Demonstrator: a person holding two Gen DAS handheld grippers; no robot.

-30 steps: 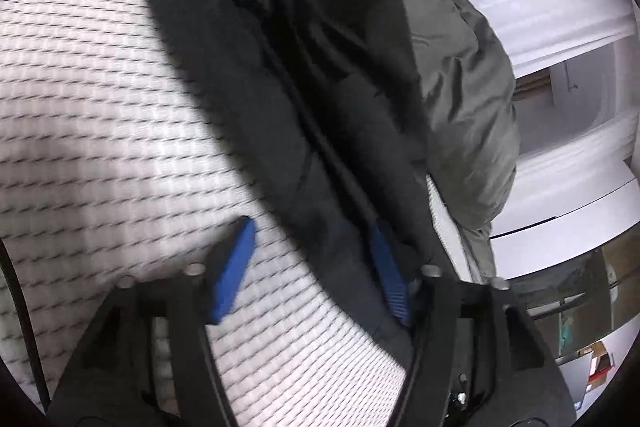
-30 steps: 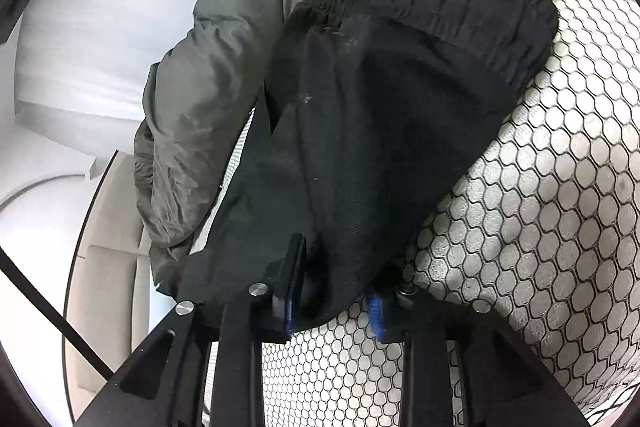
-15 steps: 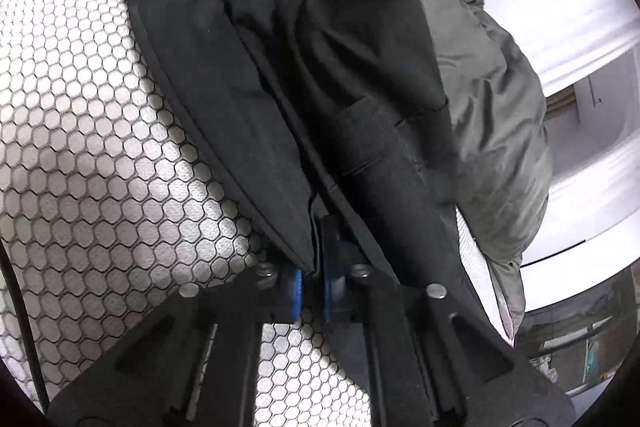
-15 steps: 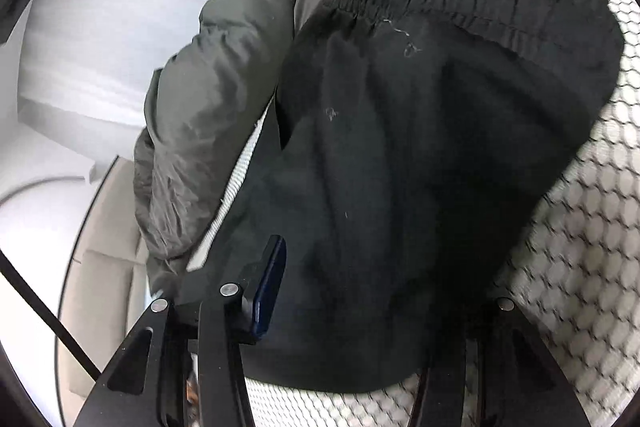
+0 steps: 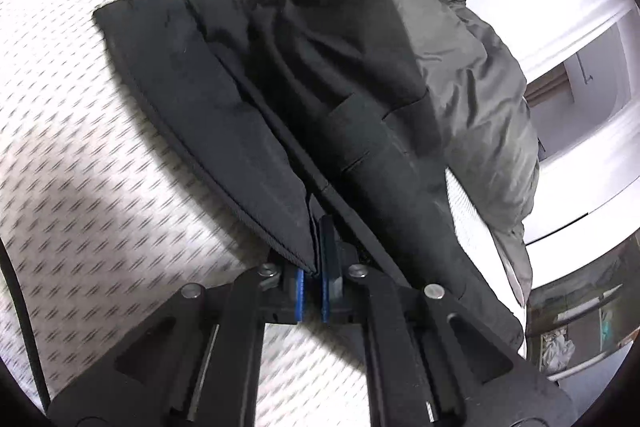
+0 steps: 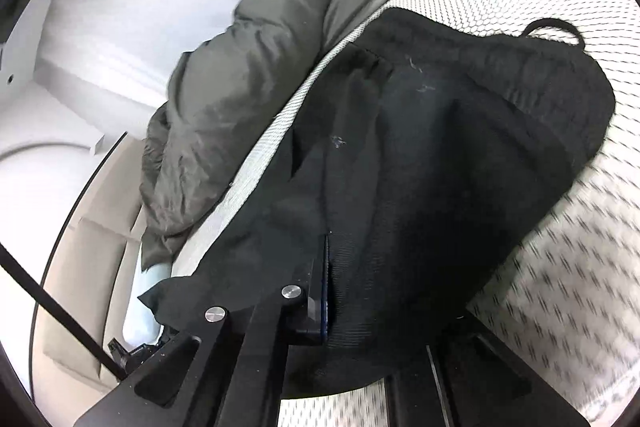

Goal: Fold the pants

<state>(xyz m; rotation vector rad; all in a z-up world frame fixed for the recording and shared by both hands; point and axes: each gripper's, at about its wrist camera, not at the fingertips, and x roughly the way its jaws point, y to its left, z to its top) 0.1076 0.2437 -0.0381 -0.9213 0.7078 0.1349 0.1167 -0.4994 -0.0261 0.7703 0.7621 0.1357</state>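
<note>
Black pants [image 5: 248, 131] lie lengthwise on the bed [image 5: 80, 227], along the edge where a grey duvet [image 5: 472, 75] is bunched. The left tool [image 5: 312, 287] is pressed together, pinching the leg hem, the legs running straight away from it. The right tool [image 6: 360, 291] is deep in the cloth near the waistband [image 6: 520, 59] — one pad shows, its grip cannot be told.

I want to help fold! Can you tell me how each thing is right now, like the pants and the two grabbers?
black pants: partly folded, lying on the mattress.
left gripper: shut on a pants edge.
right gripper: fabric draped over it; open or shut, cannot tell.
grey duvet: bunched up beside the pants.
mattress: bare honeycomb cover showing.
</note>
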